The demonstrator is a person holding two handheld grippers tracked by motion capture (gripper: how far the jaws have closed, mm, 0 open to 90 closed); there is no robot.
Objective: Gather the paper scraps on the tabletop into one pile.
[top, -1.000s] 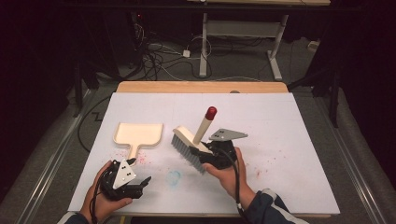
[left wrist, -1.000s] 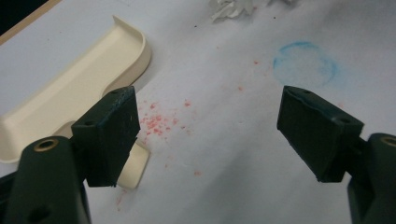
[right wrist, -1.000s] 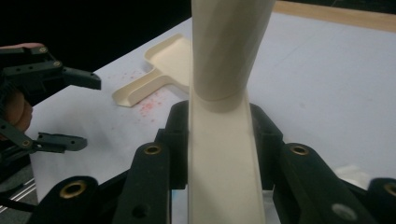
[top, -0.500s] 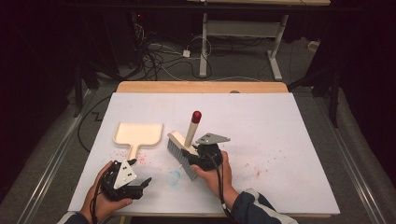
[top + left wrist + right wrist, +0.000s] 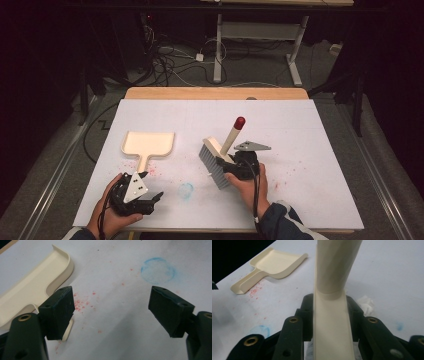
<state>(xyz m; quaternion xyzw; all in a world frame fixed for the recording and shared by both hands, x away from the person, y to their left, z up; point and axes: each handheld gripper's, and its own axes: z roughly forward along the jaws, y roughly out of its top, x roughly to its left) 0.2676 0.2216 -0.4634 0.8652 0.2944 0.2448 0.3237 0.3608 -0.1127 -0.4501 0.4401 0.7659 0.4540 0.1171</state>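
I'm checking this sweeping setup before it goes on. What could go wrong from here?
The left tool is open and the dustpan lies loose, so the brush in the right tool could shove it away. The red crumbs are scattered, so a fast stroke might spread them further.

I noted the dustpan [image 5: 148,144] as smooth cream plastic with slight sheen; brush [image 5: 220,156] body matched it, bristles pale and fibrous. Table sheet [image 5: 310,150] looked matt white paper, wooden edge [image 5: 215,93] behind.
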